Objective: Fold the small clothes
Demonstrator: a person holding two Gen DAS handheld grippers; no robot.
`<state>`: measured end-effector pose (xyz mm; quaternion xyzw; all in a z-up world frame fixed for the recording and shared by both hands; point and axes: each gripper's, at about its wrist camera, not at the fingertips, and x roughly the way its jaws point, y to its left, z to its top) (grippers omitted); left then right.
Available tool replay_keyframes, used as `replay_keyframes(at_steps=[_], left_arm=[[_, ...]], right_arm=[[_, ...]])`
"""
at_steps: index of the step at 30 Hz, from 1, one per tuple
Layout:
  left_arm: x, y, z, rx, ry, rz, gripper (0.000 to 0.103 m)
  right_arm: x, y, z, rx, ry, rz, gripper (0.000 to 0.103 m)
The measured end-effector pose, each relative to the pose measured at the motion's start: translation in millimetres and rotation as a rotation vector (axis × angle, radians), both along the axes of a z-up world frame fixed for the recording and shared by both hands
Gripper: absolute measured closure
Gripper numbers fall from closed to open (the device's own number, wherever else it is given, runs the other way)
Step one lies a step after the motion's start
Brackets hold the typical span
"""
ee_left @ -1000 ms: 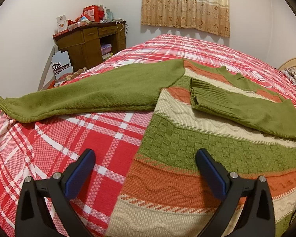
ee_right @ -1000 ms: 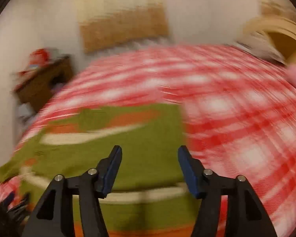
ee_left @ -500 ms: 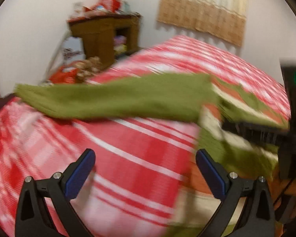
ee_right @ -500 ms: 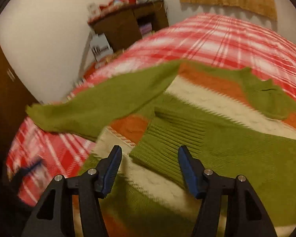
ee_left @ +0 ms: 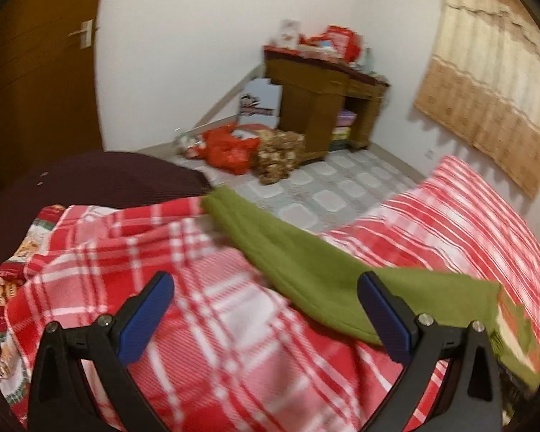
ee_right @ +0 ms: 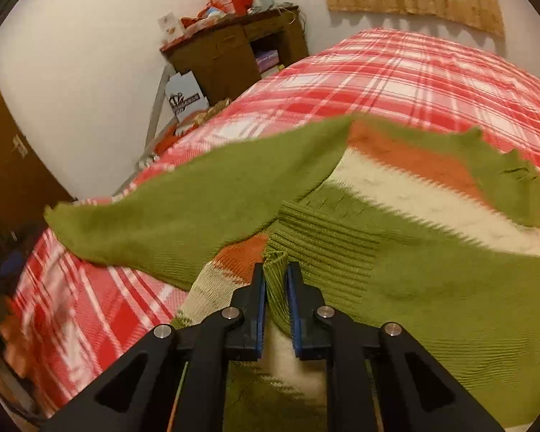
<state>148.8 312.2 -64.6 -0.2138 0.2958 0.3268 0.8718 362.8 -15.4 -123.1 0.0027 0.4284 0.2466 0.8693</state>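
Right gripper (ee_right: pixel 274 280) is closing its jaws on the ribbed green cuff (ee_right: pixel 275 262) of the striped knit sweater (ee_right: pixel 396 194), bottom centre of its view. Left gripper (ee_left: pixel 266 309) gapes wide and empty over the red plaid blanket (ee_left: pixel 216 324); the plain green sleeve (ee_left: pixel 298 255) runs diagonally upper-left from its right finger. Only the left view shows that sleeve's tip reaching the bed edge; only the right shows the pinch.

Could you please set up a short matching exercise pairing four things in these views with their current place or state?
Things:
1. right hand-held gripper
2. left hand-held gripper
3. outstretched green sleeve
4. wooden desk

States:
a. against the far wall, cluttered on top
b. jaws wide apart over the plaid blanket
c. closing on the ribbed cuff
d. lying flat across the bed

Pairs: 1-c, 2-b, 3-d, 4-a
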Motion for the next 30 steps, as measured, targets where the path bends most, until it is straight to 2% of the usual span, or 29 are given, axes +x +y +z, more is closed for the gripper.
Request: replay_keyframes(at_steps=[2, 3, 5, 7, 8, 10, 14, 17, 18, 20, 21, 22, 23, 25, 27, 30], left_arm=[[0, 14, -5, -0.029, 0.025, 0.042, 0.0], [-3, 23, -8, -0.054, 0.029, 0.058, 0.0], [-2, 36, -15, -0.121, 0.02, 0.071, 0.0], [1, 39, -20, -0.157, 0.001, 0.071, 0.0], [4, 41, -25, -0.173, -0.003, 0.073, 0.0], [14, 41, -30, -0.18, 0.008, 0.084, 0.001], [34, 43, -36, -0.201, 0.019, 0.105, 0.012], [47, 49, -41, -0.232, 0.027, 0.089, 0.031], [55, 50, -46, -0.231, 0.047, 0.086, 0.036], [57, 50, -46, -0.183, 0.062, 0.098, 0.038], [60, 49, -46, -0.16, 0.071, 0.094, 0.045], [62, 49, -47, -0.15, 0.077, 0.086, 0.056], [63, 48, -47, -0.132, 0.082, 0.085, 0.061], [61, 48, -45, -0.11, 0.055, 0.056, 0.09], [57, 45, -40, -0.109, 0.013, 0.025, 0.096], [63, 35, -29, -0.044, 0.021, 0.007, 0.096]], right_arm=[[-3, 2, 1, 0.018, -0.015, 0.018, 0.069], [-3, 2, 4, 0.034, -0.005, 0.028, 0.064], [-5, 0, 14, 0.052, 0.021, 0.012, 0.063], [-20, -10, 33, 0.135, -0.009, 0.002, 0.061], [-31, -16, 43, 0.177, -0.041, -0.006, 0.05], [-51, -23, 57, 0.206, -0.09, -0.029, 0.033], [-92, -31, 68, 0.225, -0.129, -0.026, 0.033], [-118, -37, 67, 0.215, -0.124, -0.044, 0.033], [-126, -41, 66, 0.223, -0.116, -0.053, 0.033], [-140, -51, 62, 0.24, -0.093, -0.075, 0.033], [-145, -57, 60, 0.243, -0.089, -0.081, 0.033], [-151, -62, 60, 0.236, -0.09, -0.095, 0.033], [-157, -67, 60, 0.224, -0.094, -0.111, 0.033], [-165, -79, 59, 0.21, -0.087, -0.143, 0.033], [-168, -90, 56, 0.212, -0.07, -0.173, 0.033], [-173, -107, 54, 0.233, -0.061, -0.221, 0.033]])
